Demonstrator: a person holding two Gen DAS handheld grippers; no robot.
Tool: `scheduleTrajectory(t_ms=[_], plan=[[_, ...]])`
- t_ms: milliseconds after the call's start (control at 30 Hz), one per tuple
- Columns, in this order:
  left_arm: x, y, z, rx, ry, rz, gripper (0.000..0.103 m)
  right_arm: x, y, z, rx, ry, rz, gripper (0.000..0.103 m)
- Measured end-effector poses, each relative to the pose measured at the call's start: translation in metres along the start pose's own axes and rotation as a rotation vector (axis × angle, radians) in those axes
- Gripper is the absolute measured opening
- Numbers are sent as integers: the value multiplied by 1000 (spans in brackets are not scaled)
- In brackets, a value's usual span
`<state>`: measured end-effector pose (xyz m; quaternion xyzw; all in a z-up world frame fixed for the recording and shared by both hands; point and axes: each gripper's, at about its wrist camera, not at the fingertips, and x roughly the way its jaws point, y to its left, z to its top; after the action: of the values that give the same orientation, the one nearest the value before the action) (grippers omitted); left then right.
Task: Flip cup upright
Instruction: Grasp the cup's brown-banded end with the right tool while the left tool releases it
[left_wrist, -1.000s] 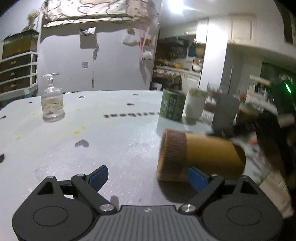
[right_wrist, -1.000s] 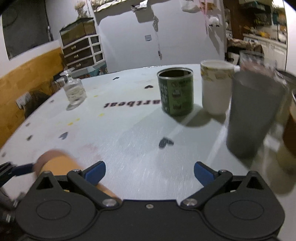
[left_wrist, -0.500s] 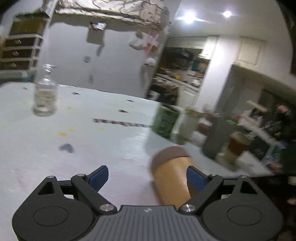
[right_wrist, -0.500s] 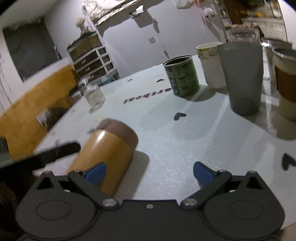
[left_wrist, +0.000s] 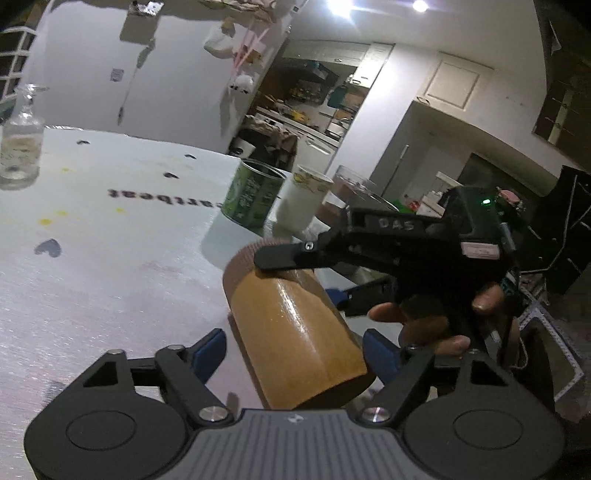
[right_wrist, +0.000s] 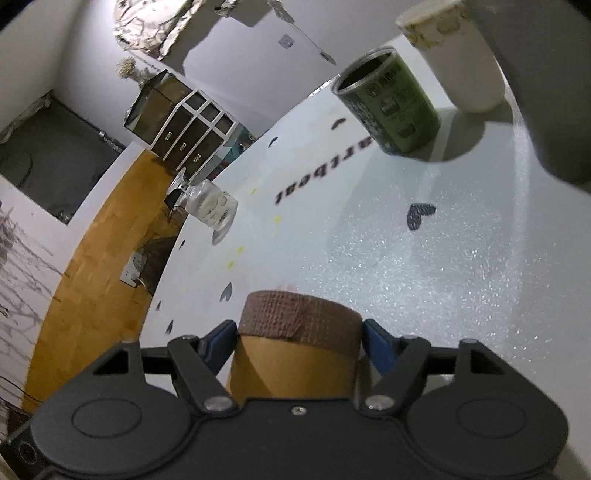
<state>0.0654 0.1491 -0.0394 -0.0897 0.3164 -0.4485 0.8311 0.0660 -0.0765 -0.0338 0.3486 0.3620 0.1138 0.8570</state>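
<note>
The cup (left_wrist: 291, 328) is lying on its side on the desk (left_wrist: 110, 280), low in the centre of the left wrist view, its brown textured band (left_wrist: 243, 266) pointing away toward the upper middle of the frame and its plain tan body running down toward the camera. In the right wrist view the same cup (right_wrist: 295, 350) is filling the lower centre, band end up.

The right gripper (right_wrist: 299, 332) is pinching the cup across its width, one blue pad pressing each flank just where the band (right_wrist: 299, 317) meets the smooth body. From the left wrist view, that gripper (left_wrist: 306, 277) is reaching in from the right side of the frame, one black finger (left_wrist: 280, 256) lying over the top of the cup. The left gripper (left_wrist: 295, 350) is standing spread, a pad on either side of the tan body; whether either pad is touching the cup I cannot tell.

The cup is looking light and stiff, probably paper or thin card with a glossy skin, to judge by the highlight streak along it. That smooth body will likely be slippery under the pads, while the woven band should be giving better purchase. A hard squeeze could be denting a thin wall, so a moderate grip at or beside the band seems wisest. Which end is the open one is not showing here.

Toward the upper right of the right wrist view, a green tin (right_wrist: 388, 103) and a white paper cup (right_wrist: 454, 62) are standing well apart from the work.
</note>
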Motion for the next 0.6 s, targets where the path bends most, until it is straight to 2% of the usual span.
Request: scheduleTrajectory(t_ms=[133, 267, 467, 600], plan=[[6, -3, 1, 16, -9, -12, 76, -22, 25, -8, -145, -96, -27, 74], [14, -12, -2, 70, -26, 26, 71, -44, 49, -15, -305, -198, -70, 74], [24, -30, -10, 216, -55, 114, 72, -63, 78, -34, -479, -257, -99, 73], [30, -36, -18, 290, -68, 163, 72, -70, 92, -50, -574, -253, -114, 73]])
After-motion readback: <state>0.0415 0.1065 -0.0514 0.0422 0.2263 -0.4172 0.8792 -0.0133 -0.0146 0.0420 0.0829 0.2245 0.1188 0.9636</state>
